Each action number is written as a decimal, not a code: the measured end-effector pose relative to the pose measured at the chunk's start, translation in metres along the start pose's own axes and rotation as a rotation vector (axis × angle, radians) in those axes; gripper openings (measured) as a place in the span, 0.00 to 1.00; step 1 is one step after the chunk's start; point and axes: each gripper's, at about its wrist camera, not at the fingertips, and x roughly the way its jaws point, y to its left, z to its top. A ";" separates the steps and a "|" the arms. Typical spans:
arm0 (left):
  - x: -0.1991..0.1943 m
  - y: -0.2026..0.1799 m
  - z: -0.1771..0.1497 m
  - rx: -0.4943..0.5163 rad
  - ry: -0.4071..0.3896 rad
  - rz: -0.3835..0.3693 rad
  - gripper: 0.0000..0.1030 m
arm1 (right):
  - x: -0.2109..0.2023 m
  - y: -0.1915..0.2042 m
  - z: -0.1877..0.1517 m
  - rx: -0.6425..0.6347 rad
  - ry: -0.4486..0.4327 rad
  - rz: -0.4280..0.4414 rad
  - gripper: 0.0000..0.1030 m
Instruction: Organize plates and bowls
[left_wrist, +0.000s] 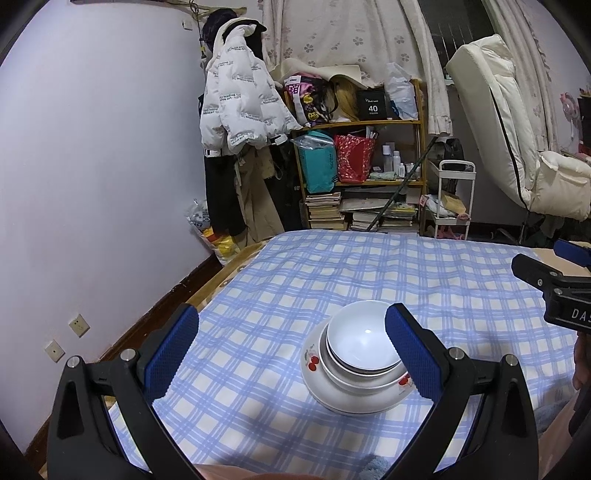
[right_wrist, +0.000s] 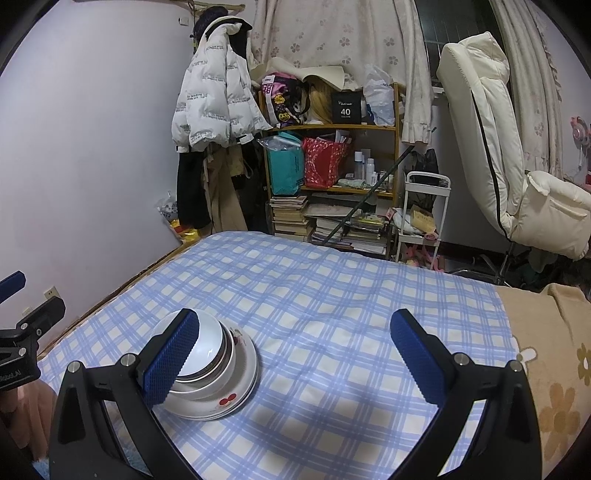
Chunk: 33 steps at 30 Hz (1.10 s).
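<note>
A stack of dishes sits on the blue checked cloth (left_wrist: 258, 295): white bowls (left_wrist: 360, 341) nested on a white plate with cherry prints (left_wrist: 314, 373). My left gripper (left_wrist: 291, 350) is open and empty, held above the cloth with the stack just inside its right finger. In the right wrist view the same bowls (right_wrist: 208, 343) and plate (right_wrist: 236, 395) lie partly behind the left finger. My right gripper (right_wrist: 295, 354) is open and empty, to the right of the stack. Each gripper shows at the edge of the other's view.
The cloth covers a bed whose far edge (left_wrist: 369, 234) faces a cluttered shelf (left_wrist: 362, 155), a hanging white jacket (left_wrist: 240, 96) and a white chair (left_wrist: 517, 147). A beige flowered blanket (right_wrist: 554, 369) lies at the right. The wall (left_wrist: 92, 166) runs along the left.
</note>
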 end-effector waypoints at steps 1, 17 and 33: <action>0.000 0.000 0.000 -0.002 0.000 -0.003 0.97 | 0.000 0.000 0.000 0.000 -0.002 0.000 1.00; 0.001 0.002 0.000 -0.006 0.003 0.001 0.97 | 0.000 -0.005 0.000 -0.002 0.006 0.003 1.00; 0.001 0.002 0.001 -0.005 0.003 0.001 0.97 | -0.001 -0.008 0.000 -0.003 0.006 0.004 1.00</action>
